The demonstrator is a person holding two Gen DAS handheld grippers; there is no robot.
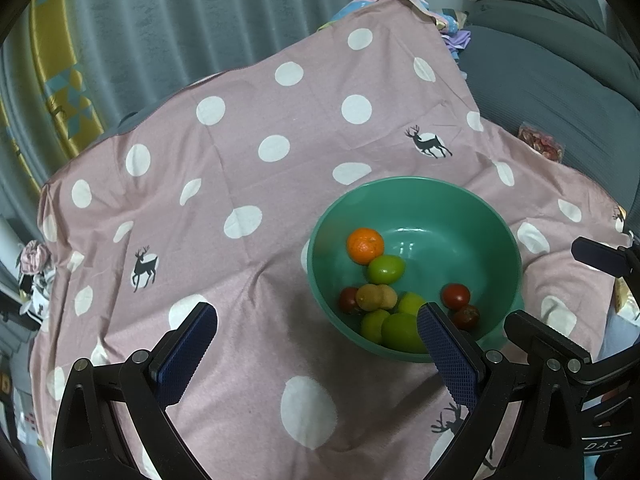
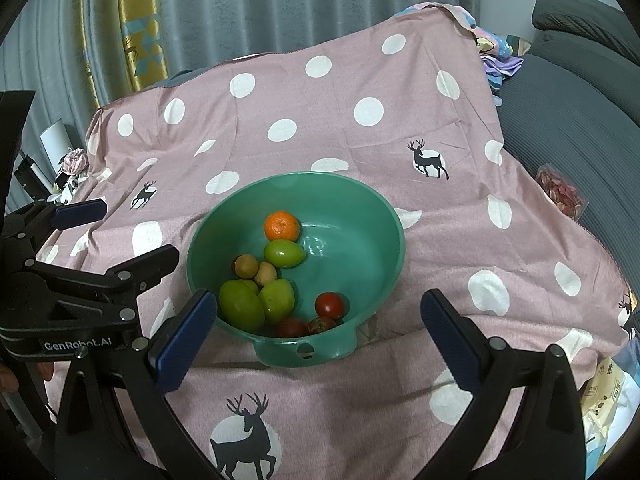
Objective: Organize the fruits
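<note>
Right wrist view: all fruits are gathered inside the green bowl (image 2: 352,216) on the surface; beside the orange (image 2: 281,225), one green fruit (image 2: 283,253) lies lengthwise across. Both grippers' jaws are spread, empty.

A pink cotton cloth with white polka dots and dark deer prints (image 2: 360,80) drapes the whole raised surface, wrinkled along its near edge. A round green plastic bowl (image 2: 360,216) sits directly on it, near the middle, holding fruit.
</note>
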